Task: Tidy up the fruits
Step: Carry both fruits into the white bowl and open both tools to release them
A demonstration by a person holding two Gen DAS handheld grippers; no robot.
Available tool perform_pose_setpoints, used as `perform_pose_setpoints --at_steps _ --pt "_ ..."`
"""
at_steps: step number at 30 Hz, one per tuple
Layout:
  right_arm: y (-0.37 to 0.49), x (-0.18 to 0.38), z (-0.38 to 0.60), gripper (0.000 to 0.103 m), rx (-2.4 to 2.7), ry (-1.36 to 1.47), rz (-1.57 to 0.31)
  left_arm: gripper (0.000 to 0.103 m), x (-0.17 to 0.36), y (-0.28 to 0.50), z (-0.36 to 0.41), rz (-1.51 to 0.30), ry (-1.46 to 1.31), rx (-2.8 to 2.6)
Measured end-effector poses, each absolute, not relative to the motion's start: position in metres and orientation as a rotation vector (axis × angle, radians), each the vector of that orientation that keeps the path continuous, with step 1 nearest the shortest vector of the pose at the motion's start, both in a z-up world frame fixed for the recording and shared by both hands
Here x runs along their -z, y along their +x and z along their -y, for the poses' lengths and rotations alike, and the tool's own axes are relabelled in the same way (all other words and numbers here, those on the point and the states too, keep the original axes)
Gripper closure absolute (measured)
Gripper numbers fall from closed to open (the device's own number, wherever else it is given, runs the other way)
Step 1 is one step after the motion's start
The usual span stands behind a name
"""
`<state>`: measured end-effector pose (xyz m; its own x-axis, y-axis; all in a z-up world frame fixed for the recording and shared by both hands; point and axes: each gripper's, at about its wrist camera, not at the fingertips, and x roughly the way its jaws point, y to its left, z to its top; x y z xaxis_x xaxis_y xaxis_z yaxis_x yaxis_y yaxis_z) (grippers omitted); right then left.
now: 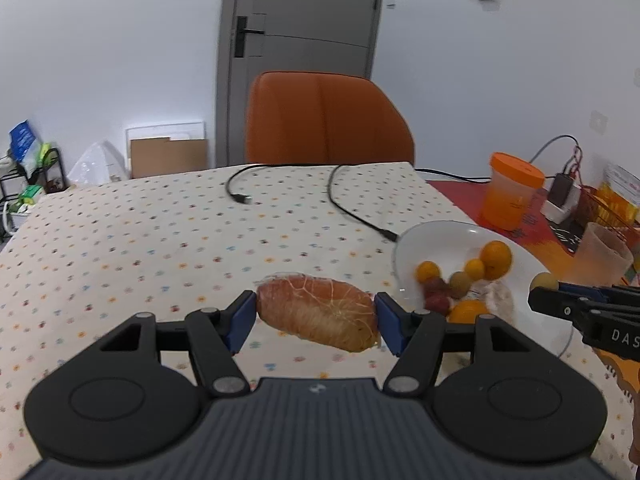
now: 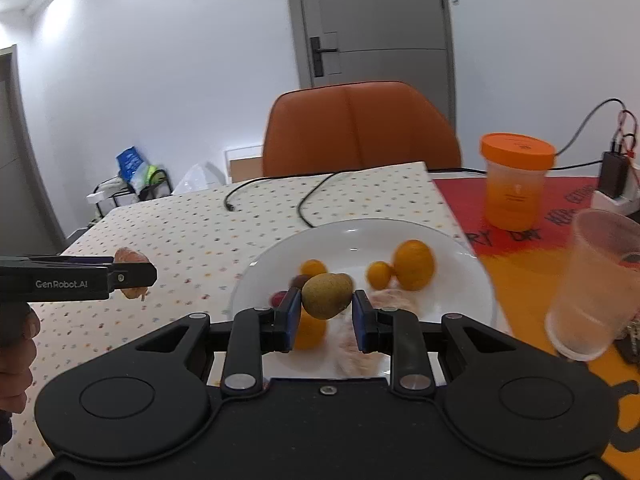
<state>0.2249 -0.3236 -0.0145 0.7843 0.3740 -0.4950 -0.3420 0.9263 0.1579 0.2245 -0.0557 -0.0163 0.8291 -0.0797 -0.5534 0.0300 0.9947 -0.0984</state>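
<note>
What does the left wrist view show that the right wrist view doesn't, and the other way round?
Only the left wrist view shows the whole wrapped peeled fruit clamped in the left tool. Only the right wrist view shows the brownish-green fruit close up in the right tool, and the whole clear cup. Both show the white plate of fruit, orange-lidded jar and orange chair.

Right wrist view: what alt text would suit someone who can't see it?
The right tool grips a small brownish-green fruit above a white plate of oranges on a dotted tablecloth. The left tool, holding a wrapped fruit, enters at left.
</note>
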Motion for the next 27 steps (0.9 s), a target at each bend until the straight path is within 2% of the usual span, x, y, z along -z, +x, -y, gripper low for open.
perform_pose_setpoints --at_steps 14,17,27 --pt "0.218 0.024 0.356 0.077 -0.304 0.093 -0.562 0.040 0.018 0.233 0.094 -0.602 -0.045 0.149" --pt "0.216 0.027 0.360 0.070 -0.303 0.095 -0.560 0.040 0.018 0.233 0.104 -0.604 -0.033 0.168" --pt "0.211 0.031 0.380 0.068 -0.292 0.141 -0.559 0.040 0.019 0.232 0.140 -0.612 0.006 0.223"
